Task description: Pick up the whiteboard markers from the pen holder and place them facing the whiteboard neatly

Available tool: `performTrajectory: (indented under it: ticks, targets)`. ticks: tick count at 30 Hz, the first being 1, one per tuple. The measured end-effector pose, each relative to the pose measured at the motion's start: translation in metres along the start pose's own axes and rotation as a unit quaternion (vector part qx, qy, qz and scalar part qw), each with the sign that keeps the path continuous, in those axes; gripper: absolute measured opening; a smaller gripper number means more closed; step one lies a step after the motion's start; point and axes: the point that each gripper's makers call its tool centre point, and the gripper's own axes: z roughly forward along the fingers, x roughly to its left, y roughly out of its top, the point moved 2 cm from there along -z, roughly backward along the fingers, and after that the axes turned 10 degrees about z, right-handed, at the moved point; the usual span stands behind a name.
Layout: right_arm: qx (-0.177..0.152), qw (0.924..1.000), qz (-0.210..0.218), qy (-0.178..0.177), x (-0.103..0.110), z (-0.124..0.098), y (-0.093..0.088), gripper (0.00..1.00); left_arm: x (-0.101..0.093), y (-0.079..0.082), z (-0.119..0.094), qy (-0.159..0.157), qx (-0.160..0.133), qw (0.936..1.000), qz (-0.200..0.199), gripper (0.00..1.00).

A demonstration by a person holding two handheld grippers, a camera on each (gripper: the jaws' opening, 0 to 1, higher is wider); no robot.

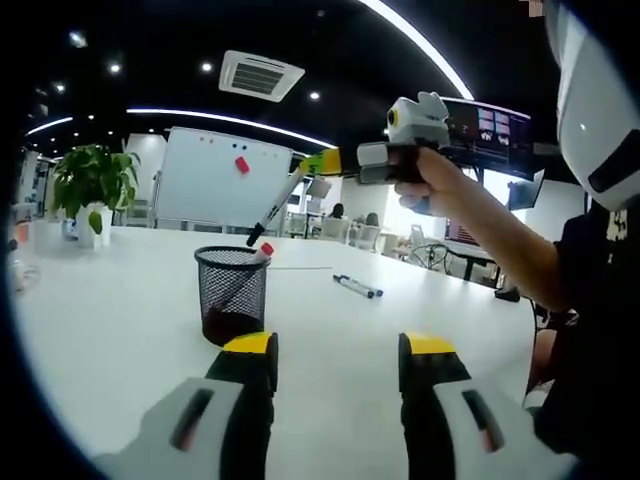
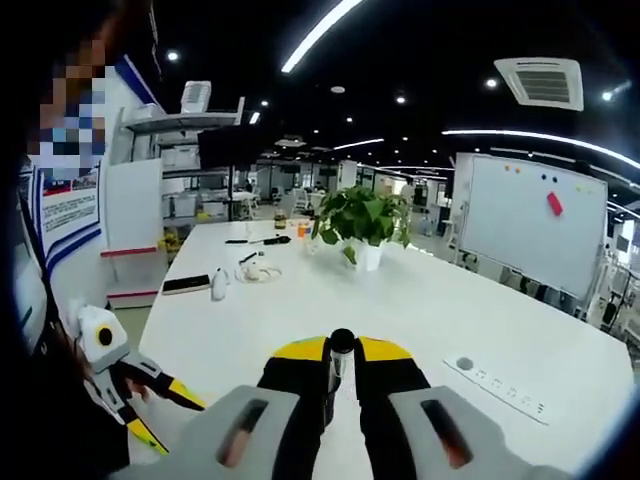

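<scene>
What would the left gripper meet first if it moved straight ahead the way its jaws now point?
Probably the white table. The left gripper points just right of the mesh pen holder. Farther along lies a marker, though depth is unclear.

A white whiteboard marker (image 1: 276,208) with a black cap hangs tilted, clamped between the right claw's (image 1: 322,163) yellow-tipped jaws, directly above the black mesh pen holder (image 1: 231,294). Another marker (image 1: 358,286) lies flat beneath that claw.
</scene>
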Motion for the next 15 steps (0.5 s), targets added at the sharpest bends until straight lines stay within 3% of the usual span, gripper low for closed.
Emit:
performTrajectory:
  ticks: [15]
  targets:
    - [0.001, 0.9999, 0.000, -0.013, -0.0092, -0.0036, -0.0077, 0.13, -0.0028, -0.0021, 0.0010, -0.005, 0.005, 1.0000, 0.004, 0.50]
